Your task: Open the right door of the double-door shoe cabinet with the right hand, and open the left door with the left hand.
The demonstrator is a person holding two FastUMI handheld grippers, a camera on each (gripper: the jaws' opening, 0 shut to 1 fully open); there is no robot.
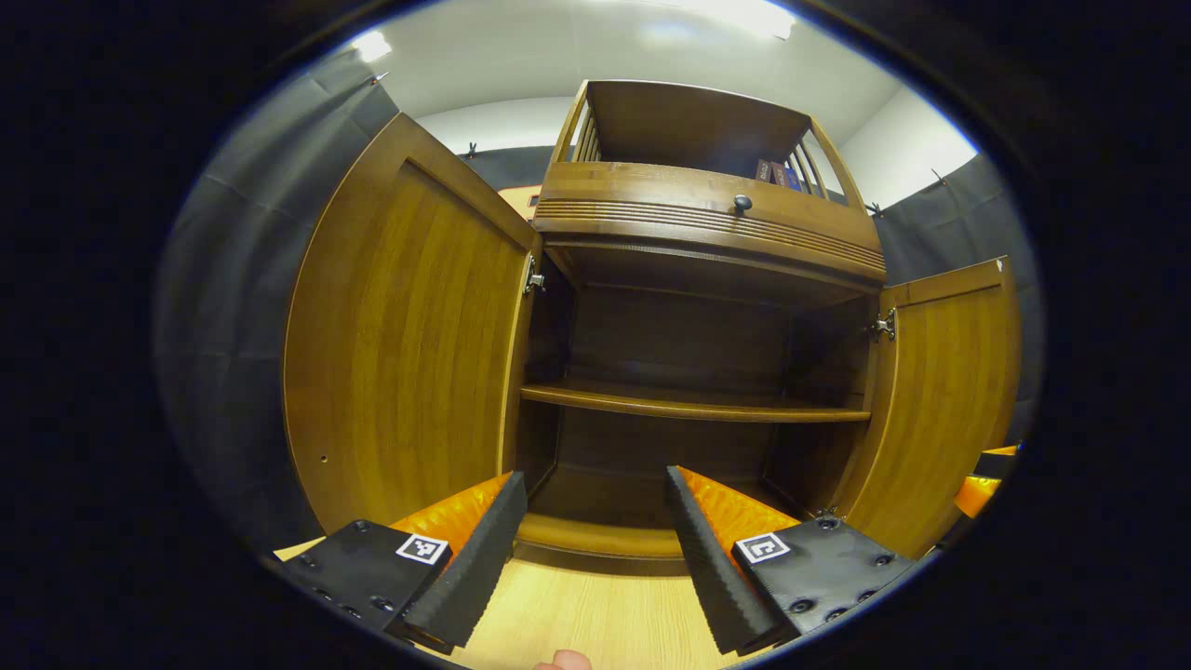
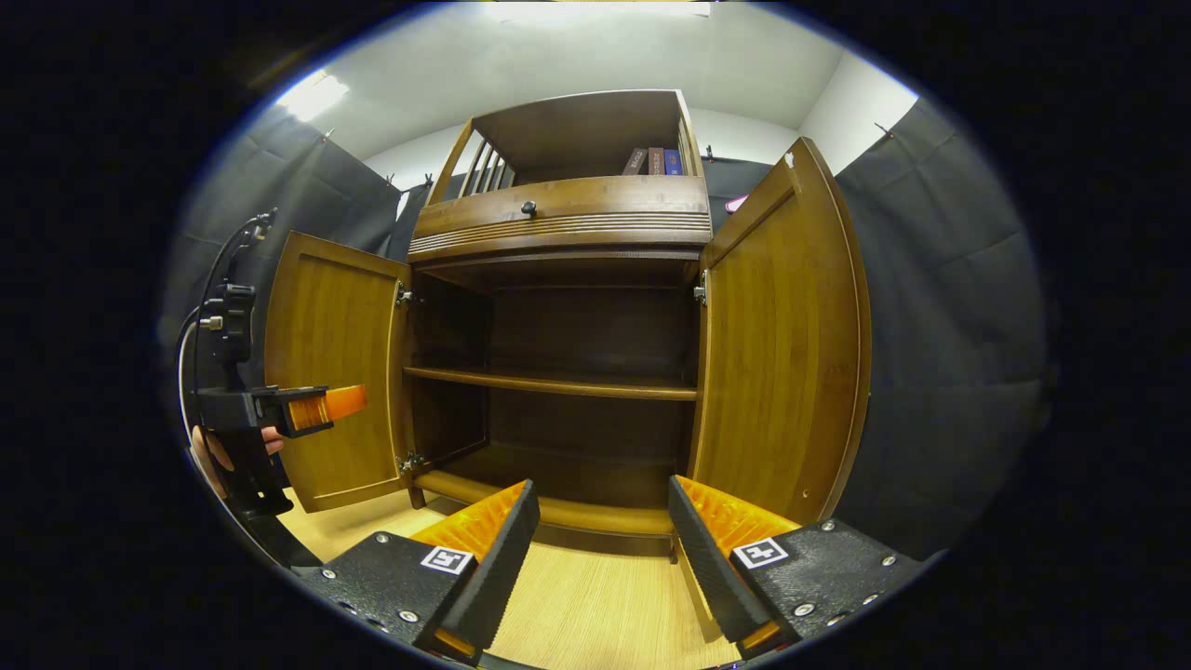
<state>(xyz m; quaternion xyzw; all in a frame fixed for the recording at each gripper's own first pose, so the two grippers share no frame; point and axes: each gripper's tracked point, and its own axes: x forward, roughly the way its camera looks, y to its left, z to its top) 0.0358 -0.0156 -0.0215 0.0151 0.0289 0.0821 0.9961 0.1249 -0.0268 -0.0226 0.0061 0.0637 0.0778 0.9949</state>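
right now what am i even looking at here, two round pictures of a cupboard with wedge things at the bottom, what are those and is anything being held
There is no robot arm. A person holds a two-finger gripper in each hand, and a fisheye camera rides on each one, looking forward along its fingers.

In the left gripper view, the wedges at the bottom are the left gripper, fingers apart, holding nothing. In the right gripper view they are the right gripper, also open and empty. That view also shows the left gripper farther off at the left edge, with the hand holding it.

Both face a wooden shoe cabinet on a light wood floor. Its left door and right door are both swung open. The inner shelf looks bare. Some books stand on top.
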